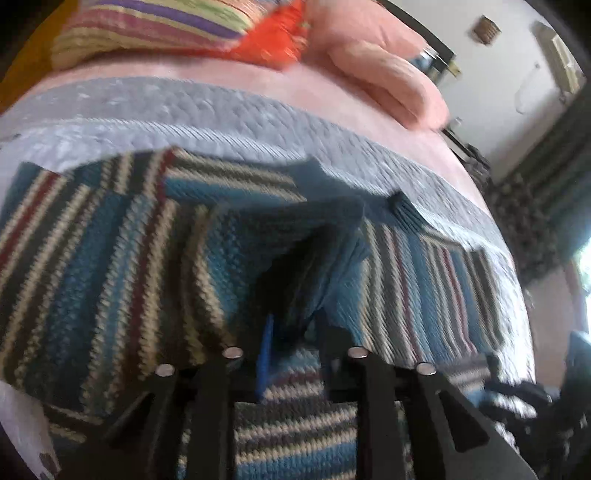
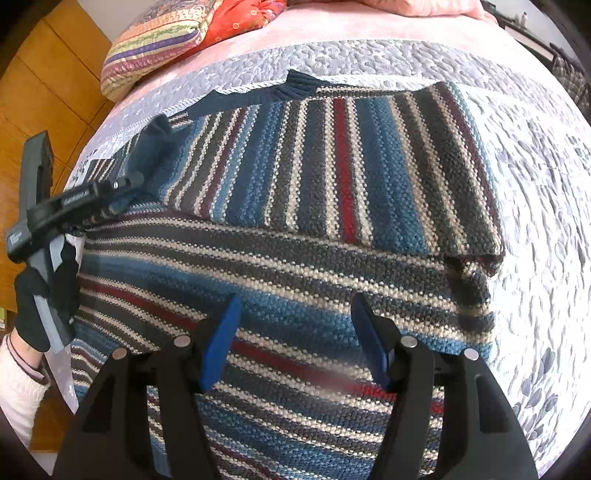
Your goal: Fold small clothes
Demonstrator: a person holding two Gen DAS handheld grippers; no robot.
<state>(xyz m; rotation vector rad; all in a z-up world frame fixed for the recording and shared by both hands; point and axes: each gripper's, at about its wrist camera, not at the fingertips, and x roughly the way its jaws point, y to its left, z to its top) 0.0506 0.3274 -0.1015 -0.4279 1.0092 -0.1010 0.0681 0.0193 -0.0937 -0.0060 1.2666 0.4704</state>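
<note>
one striped knit sweater (image 2: 295, 229) lies on the grey quilted spread (image 2: 535, 192) of a bed, partly folded: one flap with upright stripes is laid over the body, whose stripes run crosswise, and its dark ribbed collar (image 2: 299, 86) shows at the far edge. two grippers are in view. the right gripper (image 2: 295, 339) hovers over the near part of the sweater with its two blue-padded fingers (image 2: 221, 339) spread wide and nothing between them. the left gripper (image 1: 295, 325) is narrowed onto a raised blue fold of the sweater; in its own blurred view one blue pad (image 1: 266, 354) shows and the cloth bunches up dark between the fingers, and in the right view the same gripper (image 2: 140, 177) pinches the sweater's left edge. one gloved hand (image 2: 40, 295) with a pale sleeve holds that tool. there is white lettering on its black body, too small and blurred to read. at the head of the bed lie one striped cushion (image 2: 159, 40), one red patterned cloth (image 2: 243, 18) beside it, and one pink pillow (image 1: 376, 62) on pink sheeting. wooden boards show to the left of the bed.
</note>
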